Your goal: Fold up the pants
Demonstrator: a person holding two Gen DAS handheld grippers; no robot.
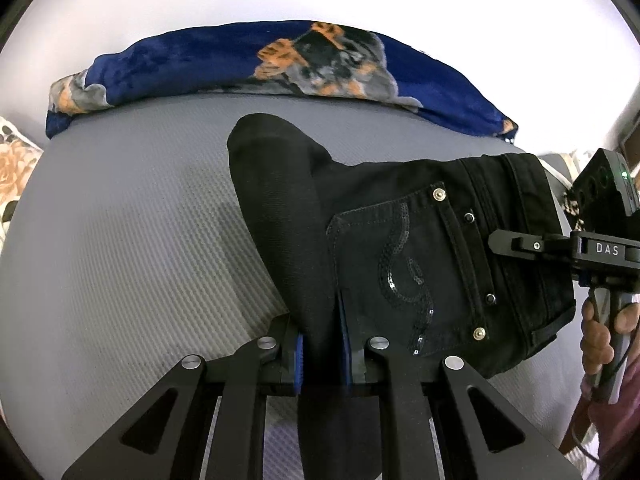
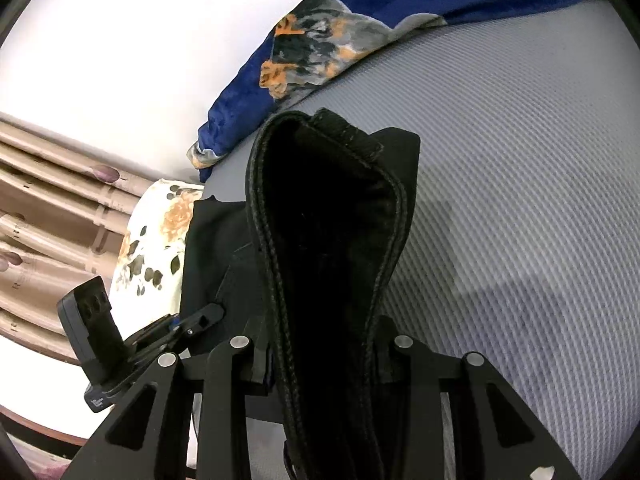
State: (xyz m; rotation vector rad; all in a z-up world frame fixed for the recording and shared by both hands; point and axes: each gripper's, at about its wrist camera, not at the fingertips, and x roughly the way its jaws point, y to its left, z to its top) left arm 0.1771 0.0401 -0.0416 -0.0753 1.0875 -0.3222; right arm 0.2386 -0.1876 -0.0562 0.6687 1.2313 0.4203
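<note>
Pants [image 1: 400, 248] over grey bed [image 1: 120, 240]; left claw [image 1: 322, 344] and right claw [image 2: 324, 356] each clenched on cloth

gripping with the left gripper [image 1: 322, 344] clamped on cloth, right gripper [image 2: 324, 356] likewise pinching, right hand [image 1: 600, 336] wrapping its handle.

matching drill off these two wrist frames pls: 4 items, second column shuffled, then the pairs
Items:
1. black pants
2. blanket
3. floral pillow
4. bed cover

Descriptions:
A. grey, ribbed, lying under everything
B. clamped by both the left gripper and the right gripper
C. blue with a dog print, along the far edge
D. white with orange flowers, at the bed's side

Pairs: 1-B, 2-C, 3-D, 4-A
</note>
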